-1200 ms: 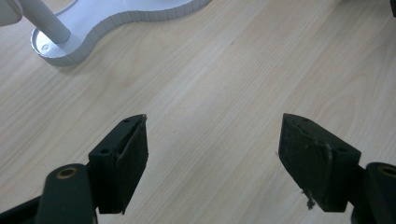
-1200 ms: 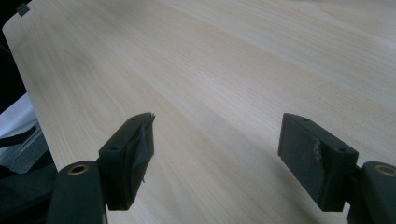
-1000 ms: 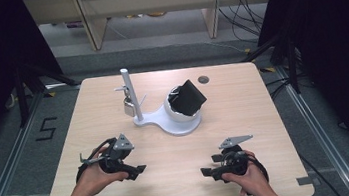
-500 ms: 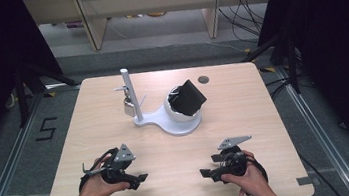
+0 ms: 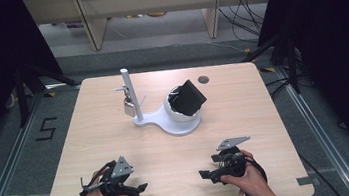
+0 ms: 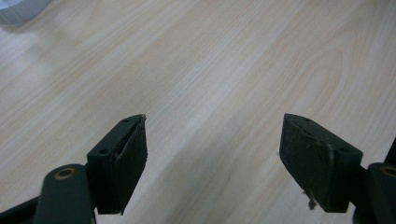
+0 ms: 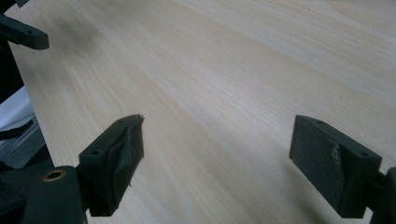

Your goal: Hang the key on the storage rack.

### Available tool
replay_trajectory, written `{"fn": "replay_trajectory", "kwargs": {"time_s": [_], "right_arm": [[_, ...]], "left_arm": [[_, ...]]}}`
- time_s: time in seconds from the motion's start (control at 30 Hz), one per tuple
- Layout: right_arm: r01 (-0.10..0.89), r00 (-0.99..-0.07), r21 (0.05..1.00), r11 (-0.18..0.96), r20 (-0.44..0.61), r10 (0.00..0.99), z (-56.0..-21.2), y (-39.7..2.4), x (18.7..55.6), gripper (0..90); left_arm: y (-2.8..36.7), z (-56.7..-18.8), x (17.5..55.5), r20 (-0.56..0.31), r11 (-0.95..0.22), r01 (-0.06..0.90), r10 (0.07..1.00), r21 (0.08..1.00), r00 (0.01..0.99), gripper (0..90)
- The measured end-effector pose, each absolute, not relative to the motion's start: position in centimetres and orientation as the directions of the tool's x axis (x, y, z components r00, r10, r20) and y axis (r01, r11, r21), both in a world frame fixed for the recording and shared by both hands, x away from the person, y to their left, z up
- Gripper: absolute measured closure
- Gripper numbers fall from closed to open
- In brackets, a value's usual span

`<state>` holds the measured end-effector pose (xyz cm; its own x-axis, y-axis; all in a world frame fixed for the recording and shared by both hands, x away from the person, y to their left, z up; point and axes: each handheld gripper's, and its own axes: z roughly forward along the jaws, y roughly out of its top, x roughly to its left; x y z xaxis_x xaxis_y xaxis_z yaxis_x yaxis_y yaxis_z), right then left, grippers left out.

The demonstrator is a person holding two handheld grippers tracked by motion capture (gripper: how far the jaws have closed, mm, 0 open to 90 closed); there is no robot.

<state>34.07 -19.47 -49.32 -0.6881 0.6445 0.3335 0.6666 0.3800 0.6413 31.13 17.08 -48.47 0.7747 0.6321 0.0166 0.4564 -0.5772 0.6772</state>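
**Both claws idle at the near edge, stand untouched**

The left claw (image 5: pixel 140 188) and right claw (image 5: pixel 203 174) rest low on the tabletop (image 5: pixel 245 114), each spread wide with nothing but bare wood between its jaws; the right one's jaws have just been opening. The white stand (image 5: pixel 168 121), with its upright post (image 5: pixel 131 96), hanging padlock (image 5: pixel 128 105) and black pouch (image 5: pixel 188 98) in the bowl, sits well apart at mid-table. A hasty reach could probably knock the post or tip the pouch out.
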Motion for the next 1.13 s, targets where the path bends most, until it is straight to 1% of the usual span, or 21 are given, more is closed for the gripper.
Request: {"fn": "replay_trajectory", "kwargs": {"time_s": [0.03,0.07,0.13,0.27,0.4,0.43,0.77,0.9,0.93,1.07,1.1,1.13], "right_arm": [[0.678,-0.673,0.633,0.374,0.330,0.662,-49.2,-19.4,33.9,18.8],[0.658,-0.689,0.646,0.388,0.309,0.655,-49.3,-19.4,34.0,18.8],[0.672,-0.683,0.634,0.383,0.328,0.653,-49.3,-19.3,33.9,18.8],[0.658,-0.696,0.646,0.387,0.325,0.640,-49.4,-19.3,34.0,18.8],[0.668,-0.685,0.636,0.387,0.322,0.654,-49.3,-19.2,33.8,18.7],[0.647,-0.699,0.651,0.397,0.300,0.649,-49.3,-19.2,33.9,18.7],[0.652,-0.697,0.647,0.395,0.306,0.648,-49.3,-19.2,33.9,18.7],[0.661,-0.690,0.639,0.392,0.313,0.653,-49.3,-19.1,33.8,18.7],[0.647,-0.700,0.650,0.398,0.300,0.649,-49.3,-19.1,33.9,18.7],[0.650,-0.703,0.648,0.397,0.314,0.638,-49.4,-19.1,33.9,18.7],[0.650,-0.703,0.648,0.397,0.314,0.638,-49.4,-19.1,33.9,18.7],[0.664,-0.690,0.638,0.389,0.324,0.647,-49.3,-19.1,33.8,18.6]], "left_arm": [[17.2,-48.5,31.0,0.036,-0.591,0.441,0.624,0.676,0.781,23.2],[17.4,-48.7,30.6,0.042,-0.590,0.441,0.629,0.676,0.777,23.2],[17.5,-49.0,30.2,0.053,-0.591,0.435,0.631,0.679,0.774,23.2],[17.6,-49.3,29.7,0.053,-0.586,0.442,0.640,0.679,0.767,23.1],[17.5,-49.8,28.9,0.054,-0.588,0.446,0.642,0.675,0.765,22.8],[17.4,-49.9,28.8,0.054,-0.592,0.442,0.636,0.674,0.770,22.5],[17.7,-49.9,28.9,0.057,-0.587,0.443,0.643,0.678,0.764,21.8],[17.7,-50.1,28.9,0.043,-0.580,0.449,0.643,0.680,0.765,21.7],[17.6,-50.1,28.9,0.035,-0.575,0.453,0.644,0.682,0.765,21.6],[17.6,-50.4,28.9,0.031,-0.572,0.460,0.648,0.680,0.761,21.2],[17.7,-50.4,29.0,0.042,-0.579,0.457,0.648,0.675,0.760,21.2],[17.7,-50.4,29.0,0.038,-0.574,0.461,0.652,0.677,0.757,21.1]]}}
